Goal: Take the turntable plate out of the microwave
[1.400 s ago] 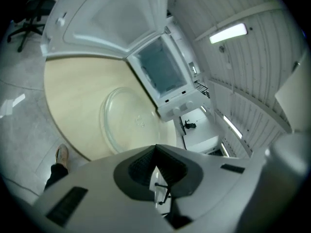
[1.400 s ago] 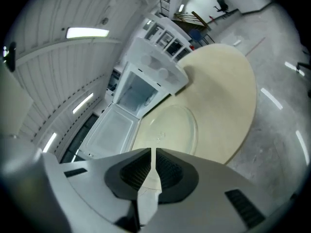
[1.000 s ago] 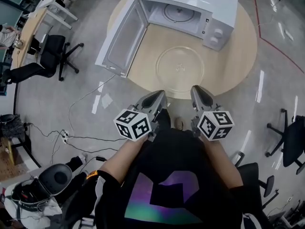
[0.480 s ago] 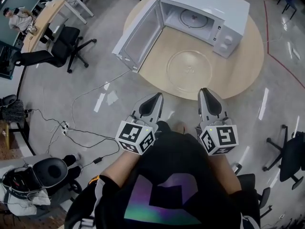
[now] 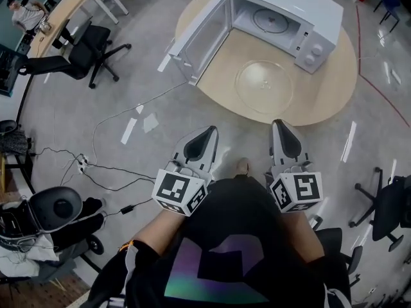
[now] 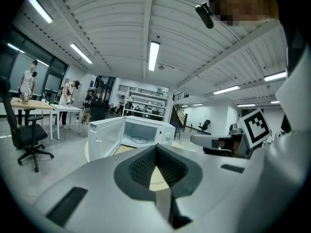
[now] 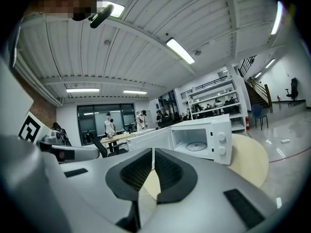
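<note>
The clear glass turntable plate [image 5: 264, 85] lies flat on the round wooden table [image 5: 334, 88], in front of the white microwave [image 5: 289, 5]. The microwave's door [image 5: 200, 37] hangs open to the left, and a round ring [image 5: 273, 19] shows on the cavity floor. My left gripper [image 5: 209, 131] and right gripper [image 5: 279, 123] are held side by side near my body, short of the table's edge. Both are shut and hold nothing. In the left gripper view the shut gripper [image 6: 155, 148] points at the microwave [image 6: 133, 132]. The right gripper [image 7: 153, 152] points likewise at the microwave [image 7: 199, 139]. My jaws hide the plate in both gripper views.
Black office chairs stand at the far left [image 5: 90, 47] and at the right [image 5: 385, 204]. Cables [image 5: 103, 169] trail over the grey floor, one of them towards the table. A desk [image 5: 54, 18] with a person [image 5: 26, 11] beside it is at the upper left. Shelves [image 7: 214, 98] stand behind the microwave.
Both grippers have drawn back from the table's edge and risen, still shut. The table, the microwave and the plate now lie farther from them; the plate has not moved on the table.
</note>
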`<state>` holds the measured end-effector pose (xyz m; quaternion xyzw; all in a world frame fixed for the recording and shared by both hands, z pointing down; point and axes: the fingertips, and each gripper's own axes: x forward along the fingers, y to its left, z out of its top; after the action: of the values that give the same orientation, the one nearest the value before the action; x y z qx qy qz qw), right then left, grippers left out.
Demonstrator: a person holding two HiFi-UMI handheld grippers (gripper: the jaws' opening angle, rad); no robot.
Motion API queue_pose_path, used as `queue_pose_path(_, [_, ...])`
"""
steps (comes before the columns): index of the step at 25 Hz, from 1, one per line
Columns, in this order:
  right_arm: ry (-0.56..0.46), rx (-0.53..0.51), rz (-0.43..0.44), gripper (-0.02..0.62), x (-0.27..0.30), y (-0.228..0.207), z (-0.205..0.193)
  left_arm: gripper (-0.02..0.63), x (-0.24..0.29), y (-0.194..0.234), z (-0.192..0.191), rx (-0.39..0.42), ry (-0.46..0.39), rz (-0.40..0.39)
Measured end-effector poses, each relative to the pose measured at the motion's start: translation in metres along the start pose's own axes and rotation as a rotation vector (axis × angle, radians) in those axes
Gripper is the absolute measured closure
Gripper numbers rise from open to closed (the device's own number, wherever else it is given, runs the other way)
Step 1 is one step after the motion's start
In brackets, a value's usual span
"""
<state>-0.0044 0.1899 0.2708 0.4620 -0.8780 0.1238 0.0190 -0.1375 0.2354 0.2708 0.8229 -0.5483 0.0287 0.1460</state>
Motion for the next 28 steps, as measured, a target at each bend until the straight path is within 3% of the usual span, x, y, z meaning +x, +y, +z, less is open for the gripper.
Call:
queue_pose_path(7, [0.02,-0.023,0.013,0.567,-0.037,0.062,-0.008,0.558,-0.07,0.001,-0.012,-0.02,-0.007,0.017])
queue_pose_path(17, [0.033,-0.058,-0.032,0.568,-0.101,0.103,-0.031,0.558,-0.133,-0.025,-0.043,-0.044,0.013,-0.045])
queue_pose_path(28, [-0.015,-0.086,-0.008,0.568,-0.151,0.093,-0.012,0.558,-0.149,-0.071,-0.038,0.011,-0.008,0.009])
